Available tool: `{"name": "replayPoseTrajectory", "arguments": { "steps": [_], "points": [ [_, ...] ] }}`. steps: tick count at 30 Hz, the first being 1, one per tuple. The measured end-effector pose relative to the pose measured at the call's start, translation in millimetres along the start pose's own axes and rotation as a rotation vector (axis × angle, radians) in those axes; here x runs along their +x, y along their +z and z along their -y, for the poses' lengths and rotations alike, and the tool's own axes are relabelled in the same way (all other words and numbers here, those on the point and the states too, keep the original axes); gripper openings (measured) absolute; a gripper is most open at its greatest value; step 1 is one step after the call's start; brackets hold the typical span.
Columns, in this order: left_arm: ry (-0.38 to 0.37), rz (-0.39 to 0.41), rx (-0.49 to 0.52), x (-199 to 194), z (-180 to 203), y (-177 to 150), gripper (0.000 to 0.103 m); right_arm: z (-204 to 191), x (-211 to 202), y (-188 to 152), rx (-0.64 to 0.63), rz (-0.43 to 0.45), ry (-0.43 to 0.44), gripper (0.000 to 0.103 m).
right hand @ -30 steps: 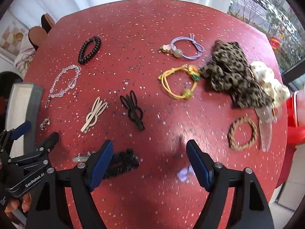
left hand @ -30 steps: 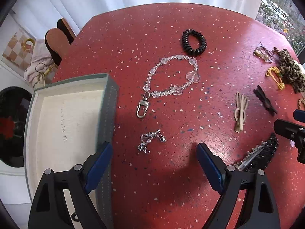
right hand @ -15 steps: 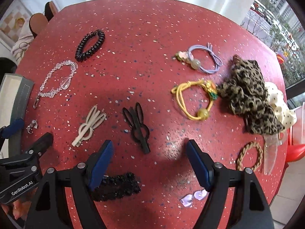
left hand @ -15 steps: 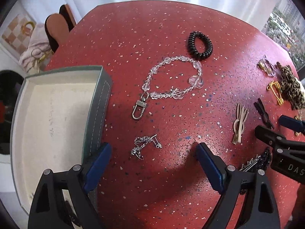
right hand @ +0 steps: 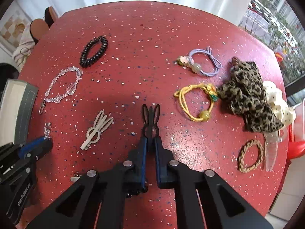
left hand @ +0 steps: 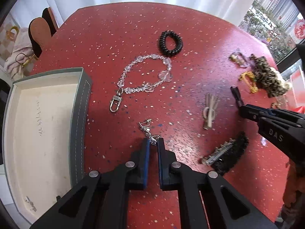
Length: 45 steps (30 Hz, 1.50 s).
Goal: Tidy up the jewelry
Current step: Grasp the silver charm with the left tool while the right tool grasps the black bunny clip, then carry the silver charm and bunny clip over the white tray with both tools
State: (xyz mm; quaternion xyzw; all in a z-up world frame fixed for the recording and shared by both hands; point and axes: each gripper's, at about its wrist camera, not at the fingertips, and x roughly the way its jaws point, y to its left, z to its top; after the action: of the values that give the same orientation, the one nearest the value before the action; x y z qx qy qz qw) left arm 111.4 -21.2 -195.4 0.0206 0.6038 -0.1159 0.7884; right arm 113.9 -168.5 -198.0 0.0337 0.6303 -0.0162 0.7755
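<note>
Two steep wrist views, shared table [left hand: 190, 30]

The right tool [left hand: 243, 110] bears white letters "DAS"; the left tool [right hand: 44, 143] reads "GenRobot.AI". Handwriting inside the box [left hand: 40, 118] is illegible.

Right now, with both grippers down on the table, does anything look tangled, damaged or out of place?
Nothing looks damaged or spilled. The left gripper has just closed on the small silver earring, and the right gripper on the black rabbit-ear clip. The other pieces lie apart on the red table.
</note>
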Motion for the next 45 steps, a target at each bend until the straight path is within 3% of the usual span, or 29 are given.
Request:
{"name": "replayPoseTrajectory", "arguments": {
  "steps": [5,21,31,45],
  "points": [
    [-0.066,0.011,-0.019,-22,0,-6,0.009,17,-12,-7,0.097,0.002,0.064,0.009],
    [-0.128,0.010,0.039,-76,13,-53,0.009,49,-63,-73,0.227,-0.018,0.200,0.009],
    [-0.129,0.011,0.067,-101,0,-83,0.009,18,-80,-95,0.212,-0.038,0.216,0.009],
    [-0.094,0.035,-0.038,-126,-58,-109,0.009,-36,-96,-99,0.140,-0.043,0.233,0.009]
  ]
}}
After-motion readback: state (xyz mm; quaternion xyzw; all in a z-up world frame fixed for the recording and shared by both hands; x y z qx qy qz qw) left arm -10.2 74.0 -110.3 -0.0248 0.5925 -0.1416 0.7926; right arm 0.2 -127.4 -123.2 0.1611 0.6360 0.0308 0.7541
